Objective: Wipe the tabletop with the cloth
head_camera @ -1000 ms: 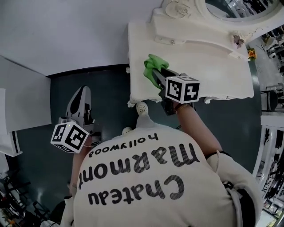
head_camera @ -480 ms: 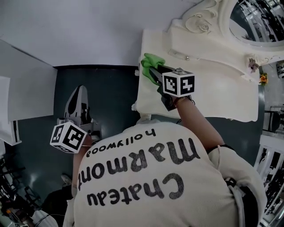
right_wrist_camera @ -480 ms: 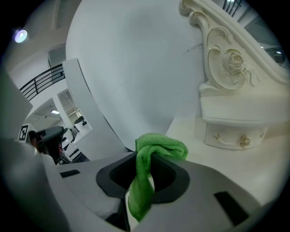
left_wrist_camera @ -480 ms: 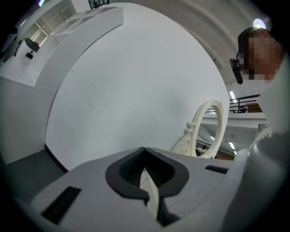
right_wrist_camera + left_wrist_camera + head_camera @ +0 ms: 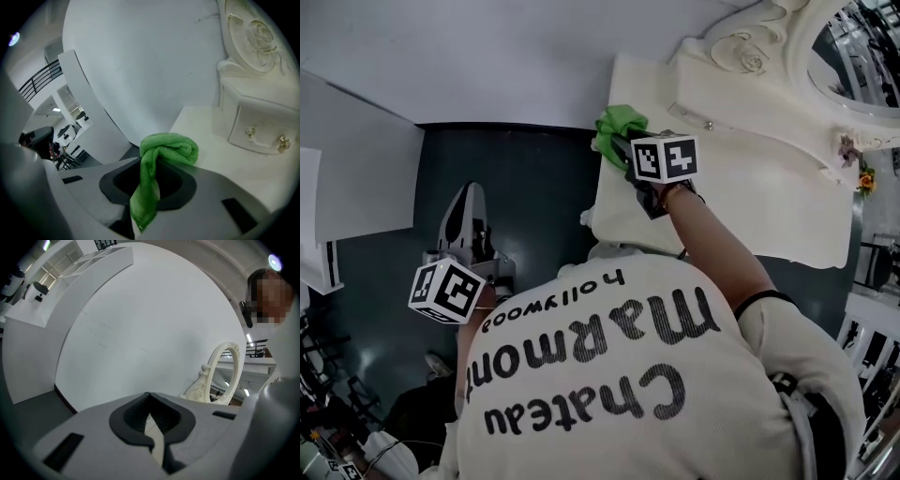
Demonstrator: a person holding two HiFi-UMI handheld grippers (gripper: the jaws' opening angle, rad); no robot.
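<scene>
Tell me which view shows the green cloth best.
The right gripper view: the green cloth fills the centre, clamped in the right hand-held gripper and bunched on the tabletop. The head view shows only a small green tuft beyond the marker cube. The left gripper view lacks it.

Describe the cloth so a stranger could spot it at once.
Find the white dressing table with the carved mirror. At its left end the right tool grips a bunched cloth. It is bright green, unlike the white surfaces around it.
</scene>
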